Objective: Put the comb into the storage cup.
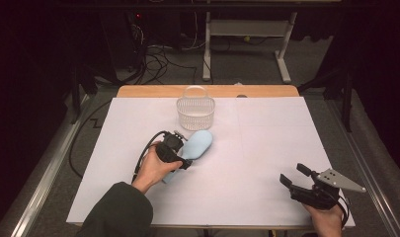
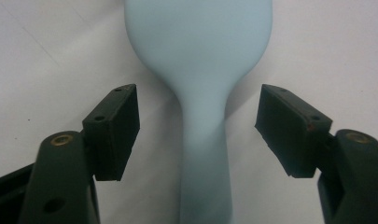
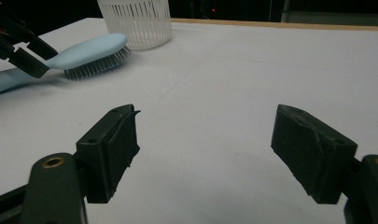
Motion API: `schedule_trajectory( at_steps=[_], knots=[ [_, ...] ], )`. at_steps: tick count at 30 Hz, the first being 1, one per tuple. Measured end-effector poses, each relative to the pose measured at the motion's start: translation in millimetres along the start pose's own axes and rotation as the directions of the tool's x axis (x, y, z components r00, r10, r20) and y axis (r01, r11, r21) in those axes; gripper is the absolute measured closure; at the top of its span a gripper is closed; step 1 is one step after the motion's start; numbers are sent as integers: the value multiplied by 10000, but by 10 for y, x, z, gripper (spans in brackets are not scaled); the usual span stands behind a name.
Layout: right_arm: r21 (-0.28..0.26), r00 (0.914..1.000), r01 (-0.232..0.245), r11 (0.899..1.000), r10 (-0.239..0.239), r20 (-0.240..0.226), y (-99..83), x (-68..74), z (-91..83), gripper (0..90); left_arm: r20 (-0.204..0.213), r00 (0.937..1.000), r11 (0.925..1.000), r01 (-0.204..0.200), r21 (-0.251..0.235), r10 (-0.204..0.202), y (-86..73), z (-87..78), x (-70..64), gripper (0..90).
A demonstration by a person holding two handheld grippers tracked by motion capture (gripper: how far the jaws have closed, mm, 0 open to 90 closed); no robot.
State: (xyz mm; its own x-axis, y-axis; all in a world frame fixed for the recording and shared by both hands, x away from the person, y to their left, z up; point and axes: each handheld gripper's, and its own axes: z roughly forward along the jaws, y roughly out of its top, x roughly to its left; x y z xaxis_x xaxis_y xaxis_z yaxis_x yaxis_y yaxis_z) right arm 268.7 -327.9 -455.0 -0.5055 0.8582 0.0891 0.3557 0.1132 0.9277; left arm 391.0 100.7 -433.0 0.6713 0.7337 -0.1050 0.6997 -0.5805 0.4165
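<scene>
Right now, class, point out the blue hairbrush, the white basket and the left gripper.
blue hairbrush point(image 2: 200, 46), left gripper view, back of head.
white basket point(image 1: 195, 114), high view, slatted wall.
left gripper point(image 2: 198, 128), left gripper view, between open jaws.

Pale blue hairbrush point(image 1: 197, 143), matte plastic, oval head narrowing to a slim handle. Lying bristles-down on the white table sheet, left of centre. Head toward the far edge, just beside the white basket point(image 1: 195, 108); handle angled back toward the person.
</scene>
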Motion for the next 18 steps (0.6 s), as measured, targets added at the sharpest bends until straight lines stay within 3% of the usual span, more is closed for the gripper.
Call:
schedule_trajectory(
  at_steps=[18],
  knots=[
    [4,10000,-22,10000,22,-12,0,-1,5,233,44,10000,9996,7,269,-8,30,110,12,417]
  ],
)
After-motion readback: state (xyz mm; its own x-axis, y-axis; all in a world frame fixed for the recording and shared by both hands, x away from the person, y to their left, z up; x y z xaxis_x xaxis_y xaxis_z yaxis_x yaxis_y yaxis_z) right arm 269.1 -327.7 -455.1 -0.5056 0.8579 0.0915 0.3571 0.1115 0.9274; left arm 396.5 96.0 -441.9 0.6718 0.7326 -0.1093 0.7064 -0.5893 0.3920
